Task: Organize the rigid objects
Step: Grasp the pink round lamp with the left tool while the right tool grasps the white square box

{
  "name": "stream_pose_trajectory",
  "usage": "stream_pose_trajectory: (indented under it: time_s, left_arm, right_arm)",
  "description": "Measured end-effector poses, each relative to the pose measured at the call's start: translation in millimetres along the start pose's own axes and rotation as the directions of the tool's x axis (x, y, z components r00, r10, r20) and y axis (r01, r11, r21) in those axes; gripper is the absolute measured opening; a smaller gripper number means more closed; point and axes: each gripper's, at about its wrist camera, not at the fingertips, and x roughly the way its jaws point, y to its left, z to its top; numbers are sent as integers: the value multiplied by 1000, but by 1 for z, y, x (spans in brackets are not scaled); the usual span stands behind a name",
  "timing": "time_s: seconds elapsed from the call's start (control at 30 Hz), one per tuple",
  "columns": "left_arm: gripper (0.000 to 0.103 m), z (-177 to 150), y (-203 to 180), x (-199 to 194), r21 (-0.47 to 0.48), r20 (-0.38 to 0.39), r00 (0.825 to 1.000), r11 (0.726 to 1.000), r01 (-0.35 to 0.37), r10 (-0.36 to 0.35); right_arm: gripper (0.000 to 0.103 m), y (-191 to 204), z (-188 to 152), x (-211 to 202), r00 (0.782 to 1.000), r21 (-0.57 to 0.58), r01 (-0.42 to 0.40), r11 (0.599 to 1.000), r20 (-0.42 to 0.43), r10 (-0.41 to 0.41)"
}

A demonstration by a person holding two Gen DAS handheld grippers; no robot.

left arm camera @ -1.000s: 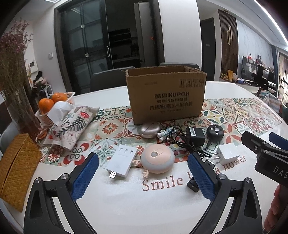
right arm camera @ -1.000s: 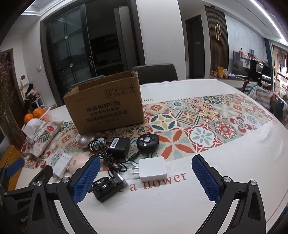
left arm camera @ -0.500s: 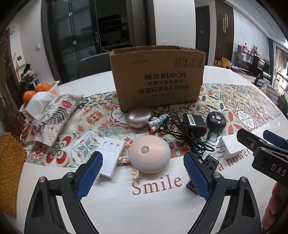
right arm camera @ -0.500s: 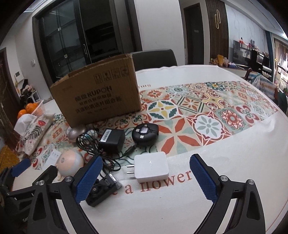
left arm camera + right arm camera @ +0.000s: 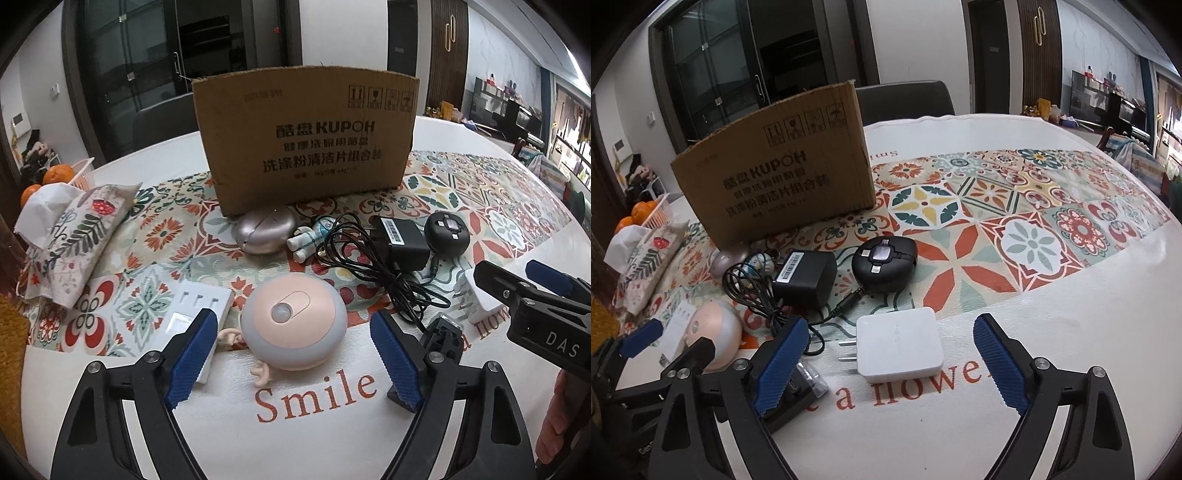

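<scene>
Both grippers have moved closer: the left gripper (image 5: 291,354), wide open and empty, nears the round pink night light (image 5: 293,326), the right gripper (image 5: 892,363), same, nears the white square plug (image 5: 899,345), whose smooth sides could slip.

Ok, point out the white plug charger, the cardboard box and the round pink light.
white plug charger (image 5: 899,345), right wrist view, top face.
cardboard box (image 5: 306,147), left wrist view, printed front.
round pink light (image 5: 294,323), left wrist view, pink top.
</scene>
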Motion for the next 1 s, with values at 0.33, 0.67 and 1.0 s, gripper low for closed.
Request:
stream_pose_trajectory:
  time_s: [0.33, 0.67, 1.0]
  left_arm:
    - [82, 5, -2, 17, 21, -25, 1000, 1000, 14, -13]
    - [82, 6, -5, 29, 30, -43, 999, 999, 21, -20]
    - [84, 6, -4, 36, 15, -43, 999, 1000, 18, -17]
  right_arm:
    - [85, -3, -1, 19, 999, 28, -6, 1000, -38, 7]
    - [76, -10, -1, 31, 999, 46, -5, 999, -52, 7]
    - [63, -12, -3, 40, 998, 54, -15, 998, -66, 18]
